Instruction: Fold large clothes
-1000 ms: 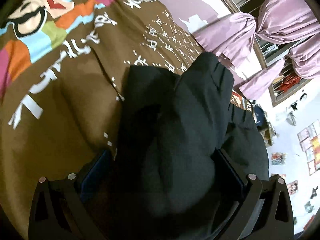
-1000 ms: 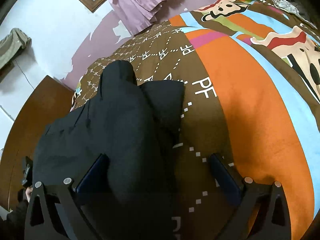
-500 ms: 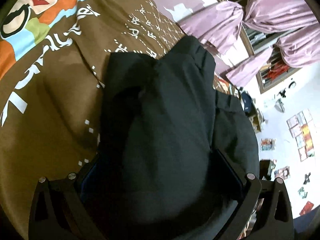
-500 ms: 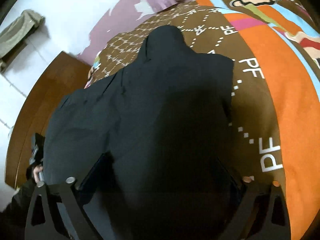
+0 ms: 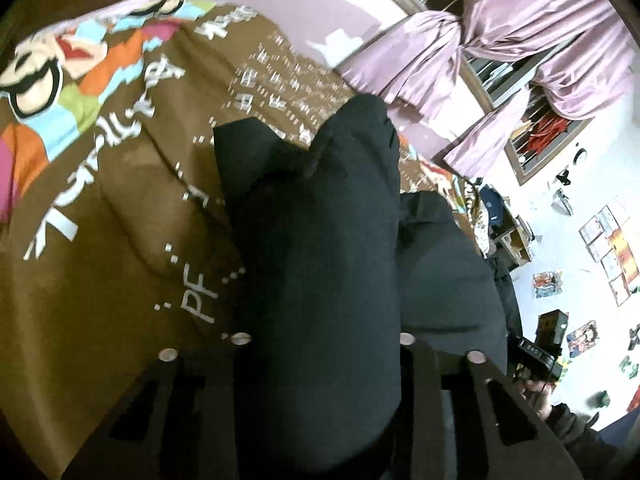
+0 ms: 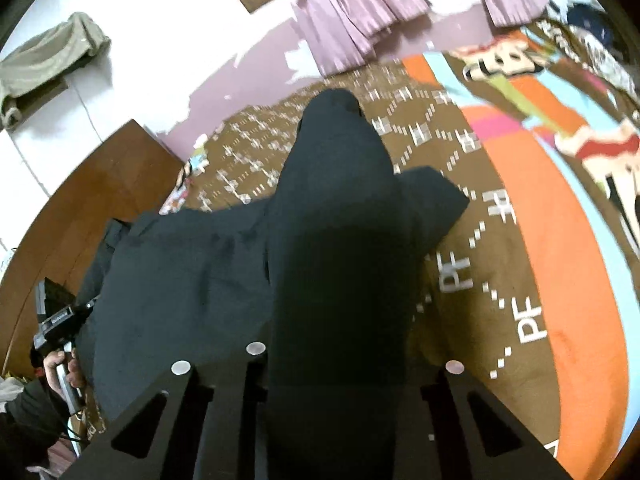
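With both claws, left gripper [image 5: 320, 360] and right gripper [image 6: 340, 360], just closed onto the black garment [image 5: 320, 240], its long axis runs away from me across the bedspread [image 6: 560, 280].

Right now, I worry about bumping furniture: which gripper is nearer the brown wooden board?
Left. The left gripper sits just in front of the wooden board; the right gripper is across the black garment from it.
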`<state>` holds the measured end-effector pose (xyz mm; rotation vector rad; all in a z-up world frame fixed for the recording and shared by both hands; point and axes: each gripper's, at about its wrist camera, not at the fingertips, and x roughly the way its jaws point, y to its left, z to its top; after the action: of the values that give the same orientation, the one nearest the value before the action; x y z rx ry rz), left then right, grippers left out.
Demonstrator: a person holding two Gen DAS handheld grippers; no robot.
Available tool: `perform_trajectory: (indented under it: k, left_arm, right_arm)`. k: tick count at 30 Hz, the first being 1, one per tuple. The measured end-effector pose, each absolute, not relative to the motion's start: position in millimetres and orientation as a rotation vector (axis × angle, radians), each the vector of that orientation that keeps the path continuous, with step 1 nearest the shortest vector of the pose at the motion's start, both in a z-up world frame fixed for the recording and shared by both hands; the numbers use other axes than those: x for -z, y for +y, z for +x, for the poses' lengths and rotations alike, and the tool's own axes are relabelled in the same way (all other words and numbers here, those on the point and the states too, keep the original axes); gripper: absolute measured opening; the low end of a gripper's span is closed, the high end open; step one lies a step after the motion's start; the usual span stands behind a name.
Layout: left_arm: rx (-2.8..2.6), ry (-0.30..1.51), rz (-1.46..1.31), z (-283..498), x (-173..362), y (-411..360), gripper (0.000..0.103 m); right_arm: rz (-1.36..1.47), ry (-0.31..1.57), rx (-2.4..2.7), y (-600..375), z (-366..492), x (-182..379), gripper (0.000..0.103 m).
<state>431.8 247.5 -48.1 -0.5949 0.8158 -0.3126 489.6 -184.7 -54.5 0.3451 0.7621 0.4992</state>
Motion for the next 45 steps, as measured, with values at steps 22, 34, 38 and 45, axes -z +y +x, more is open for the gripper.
perform_trajectory:
  k: [22,34,38,45]
  left_arm:
    - [0.439,0.825,-0.500,476,31,160,0.022]
    - [0.325,0.890,-0.390,480,57,159,0.037]
    - [0.260,0.904,-0.382,478,57,161,0.053]
    - [0.162,0.833,-0.285,463,42,153,0.088]
  right_arm:
    - [0.295,0.645,-0.268,-243,488,39,0.015]
    - [0.262,0.684,-0.155,-252,493,55,0.059]
    - [0.282,0.688,-0.094,-260,489,56,0.086]
    - [0.250,0.621,-0.059,-263,472,44,0.093]
